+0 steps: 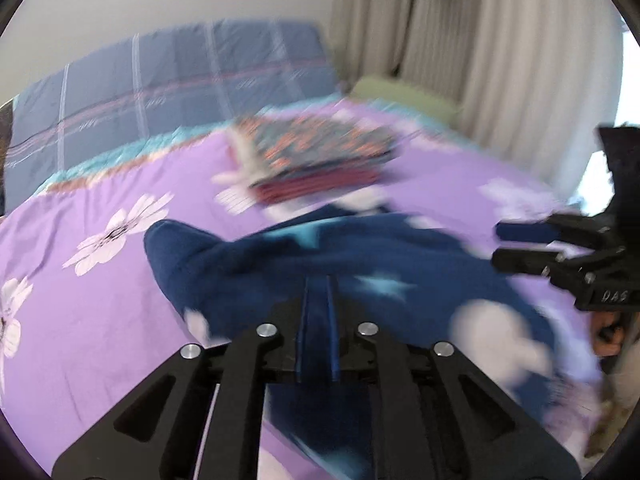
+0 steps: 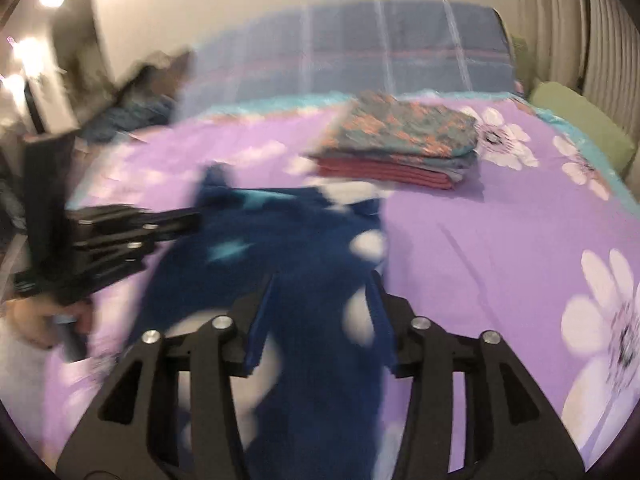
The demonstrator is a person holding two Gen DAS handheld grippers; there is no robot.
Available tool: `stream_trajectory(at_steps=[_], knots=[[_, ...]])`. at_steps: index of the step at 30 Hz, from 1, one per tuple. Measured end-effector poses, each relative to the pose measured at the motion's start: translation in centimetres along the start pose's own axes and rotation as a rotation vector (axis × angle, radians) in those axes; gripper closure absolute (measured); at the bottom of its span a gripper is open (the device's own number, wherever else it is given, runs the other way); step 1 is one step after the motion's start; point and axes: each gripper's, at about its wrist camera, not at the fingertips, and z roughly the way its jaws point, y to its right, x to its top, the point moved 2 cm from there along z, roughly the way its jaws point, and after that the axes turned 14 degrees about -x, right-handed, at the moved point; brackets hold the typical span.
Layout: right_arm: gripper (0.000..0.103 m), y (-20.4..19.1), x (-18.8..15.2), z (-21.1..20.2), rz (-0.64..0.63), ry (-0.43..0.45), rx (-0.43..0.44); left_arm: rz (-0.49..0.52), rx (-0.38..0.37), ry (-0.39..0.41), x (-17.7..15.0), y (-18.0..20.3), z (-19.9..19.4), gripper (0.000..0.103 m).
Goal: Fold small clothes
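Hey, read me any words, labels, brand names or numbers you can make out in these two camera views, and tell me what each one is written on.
"DAS": pale letters on the black body of the right gripper, seen in the left wrist view; slightly blurred, so this reading is uncertain.
Nothing else is readable: the blue star-print garment, the stack of folded clothes and the purple flowered bedsheet carry patterns only, no lettering that can be made out.

Left wrist view: sits behind own fingers, looks forward and down, close over navy star-print garment (image 1: 304,264) on purple flowered bedsheet (image 1: 100,340). Right wrist view: same tilt, from right side of garment (image 2: 304,264). Each sees other gripper at frame edge. Shared: garment, folded clothes stack (image 1: 316,160) (image 2: 400,144), blue plaid quilt (image 1: 160,80), curtain (image 1: 480,40). Both blurred.
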Motion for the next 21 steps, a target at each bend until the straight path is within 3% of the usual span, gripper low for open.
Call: stream_trajectory(at_steps=[1, 3, 4, 5, 6, 7, 9, 13, 16, 17, 21], knots=[[0.052, -0.4, -1.7, -2.5, -0.019, 0.04, 0.046, 0.008, -0.055, 0.03, -1.0, 2.0, -1.6, 0.087], [0.047, -1.1, -4.1, -4.0, -0.051, 0.044, 0.062, 0.053, -0.143, 0.002, -3.3, 5.3, -2.2, 0.077], [0.046, -1.4, -6.1, -3.2, -0.06, -0.02, 0.045, 0.088, -0.147, -0.069, -5.4, 6.8, -1.0, 0.074], [0.044, -1.7, -7.6, -1.8, -0.059, -0.087, 0.033, 0.124, -0.097, -0.101, -7.3, 7.6, 0.3, 0.074], [0.044, -1.8, -9.4, 0.0, -0.062, -0.112, 0.02, 0.15, -0.057, -0.09, -8.6, 8.1, 1.2, 0.074], [0.044, -2.1, -10.0, -0.1, -0.09, -0.068, -0.006, 0.146, -0.033, -0.056, -9.1, 8.2, 1.6, 0.074], [0.044, -2.7, -9.7, -0.8, -0.112, -0.057, -0.038, 0.113, -0.034, -0.07, -8.3, 8.1, 1.5, 0.074], [0.043, -0.6, -8.7, -3.1, 0.038, -0.092, -0.004, 0.098, -0.044, -0.091, -7.9, 7.9, 1.5, 0.074], [0.026, 1.3, -10.0, -6.4, 0.164, -0.066, 0.044, 0.109, -0.02, -0.084, -8.1, 8.2, 1.3, 0.074], [0.025, 2.0, -10.6, -6.8, 0.21, -0.074, 0.056, 0.108, -0.016, -0.082, -8.1, 8.2, 1.4, 0.074], [0.025, 3.2, -13.9, -7.3, 0.365, -0.206, 0.134, 0.101, -0.014, -0.094, -8.1, 8.4, 1.3, 0.074]])
